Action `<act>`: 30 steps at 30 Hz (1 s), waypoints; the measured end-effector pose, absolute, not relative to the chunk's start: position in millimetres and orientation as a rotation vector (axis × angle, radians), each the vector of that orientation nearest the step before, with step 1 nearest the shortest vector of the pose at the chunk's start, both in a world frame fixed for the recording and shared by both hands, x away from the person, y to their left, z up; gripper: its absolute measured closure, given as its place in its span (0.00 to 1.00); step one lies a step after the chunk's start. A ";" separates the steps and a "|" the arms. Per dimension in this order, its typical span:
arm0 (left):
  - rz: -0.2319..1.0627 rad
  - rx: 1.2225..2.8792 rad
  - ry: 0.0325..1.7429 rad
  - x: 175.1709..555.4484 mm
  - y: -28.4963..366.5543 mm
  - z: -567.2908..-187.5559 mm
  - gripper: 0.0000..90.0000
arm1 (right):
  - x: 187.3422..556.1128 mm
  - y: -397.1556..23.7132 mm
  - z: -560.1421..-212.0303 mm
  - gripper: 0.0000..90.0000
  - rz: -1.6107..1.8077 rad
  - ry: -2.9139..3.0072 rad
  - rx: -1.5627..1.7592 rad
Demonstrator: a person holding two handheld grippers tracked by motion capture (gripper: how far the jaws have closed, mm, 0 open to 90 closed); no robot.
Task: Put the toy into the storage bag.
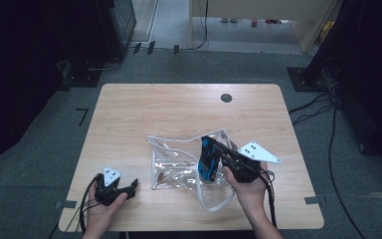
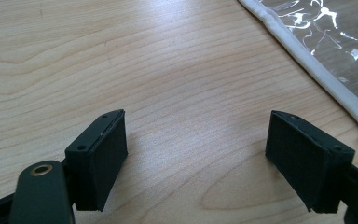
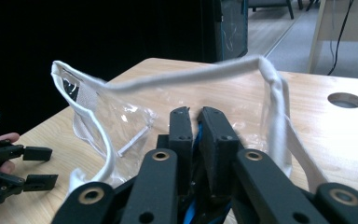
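High view: wooden table (image 1: 144, 107) occupies the centre of the frame, with a dark round hole (image 1: 226, 97) in its upper right part. A clear bag (image 1: 179, 162) with white trim lies at lower centre of the tabletop, crumpled and partly upright, its white strap looping toward the table's near edge.

Right gripper (image 1: 208, 167), held in the hand at lower right, points into the bag from the right. A blue item (image 1: 206, 157) sits at its jaws; what it is cannot be told. In the right gripper view the jaws stand almost together at centre frame with a narrow gap, a blue sliver showing between them and again lower down. Jaws closed on the blue item, as far as the frames show. The bag's trimmed rim arches over the jaws across the upper half of that frame, clear film behind them.

Left gripper (image 1: 134, 185), held in the hand at lower left of the high view, rests near the table's near edge, well left of the bag and apart from it. In the left gripper view its jaws stand wide apart over bare wood, holding nothing; the bag's white trim crosses the upper right corner
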State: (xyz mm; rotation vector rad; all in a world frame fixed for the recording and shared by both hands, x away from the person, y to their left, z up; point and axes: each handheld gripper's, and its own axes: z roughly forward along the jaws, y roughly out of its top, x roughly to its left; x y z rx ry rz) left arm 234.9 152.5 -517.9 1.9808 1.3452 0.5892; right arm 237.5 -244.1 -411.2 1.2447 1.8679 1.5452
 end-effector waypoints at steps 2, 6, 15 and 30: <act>0.589 1.980 1.345 234.9 152.5 -517.9 0.23 | 235.9 -245.5 -412.2 0.92 1.527 1.868 1.242; 0.590 1.982 1.344 234.9 152.6 -517.9 0.23 | 233.0 -247.9 -415.6 0.95 1.513 1.879 1.243; 0.590 1.982 1.344 234.8 152.5 -517.9 0.23 | 221.9 -255.8 -414.7 1.00 1.525 1.908 1.224; 0.594 1.974 1.346 234.4 152.1 -518.4 0.23 | 206.3 -295.5 -405.9 1.00 1.540 1.828 1.237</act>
